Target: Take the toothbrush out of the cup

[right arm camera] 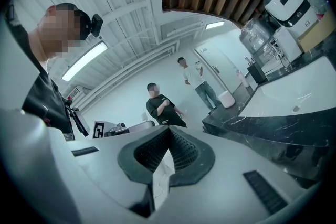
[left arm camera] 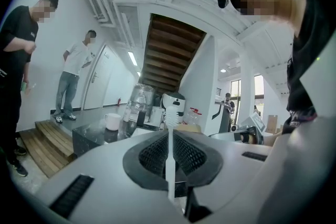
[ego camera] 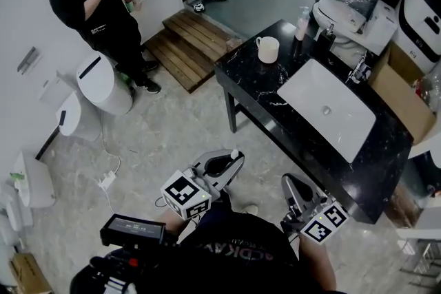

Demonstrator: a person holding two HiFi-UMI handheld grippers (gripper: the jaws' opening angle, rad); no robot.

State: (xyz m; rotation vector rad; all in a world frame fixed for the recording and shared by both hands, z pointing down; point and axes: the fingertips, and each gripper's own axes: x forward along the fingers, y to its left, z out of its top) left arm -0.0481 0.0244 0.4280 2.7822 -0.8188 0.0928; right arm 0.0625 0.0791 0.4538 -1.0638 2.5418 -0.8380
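The left gripper (left arm camera: 169,136) had its jaws clamped on a slim white plastic toothbrush (left arm camera: 169,165). The toothbrush stood upright between the dark ribbed pads, with its bristle head poking out past the jaw tips. In the head view the left gripper (ego camera: 229,163) was held low over the pale stone floor (ego camera: 172,134), close to the person's body. The toothbrush head (ego camera: 235,154) showed as a small white knob at its front end.

The white ceramic cup with a handle (ego camera: 267,49) stood on the far corner of the black marble tabletop (ego camera: 251,72). It was well apart from the toothbrush and nothing showed sticking out of it. In the left gripper view the cup (left arm camera: 112,121) sat near the tabletop's edge. A white rectangular sink basin (ego camera: 326,108) was set into the tabletop, between the cup and the person.

The right gripper (right arm camera: 168,131) had its jaws together at the tips, with nothing held between them. In the head view it (ego camera: 291,184) hung just beside the near edge of the tabletop.
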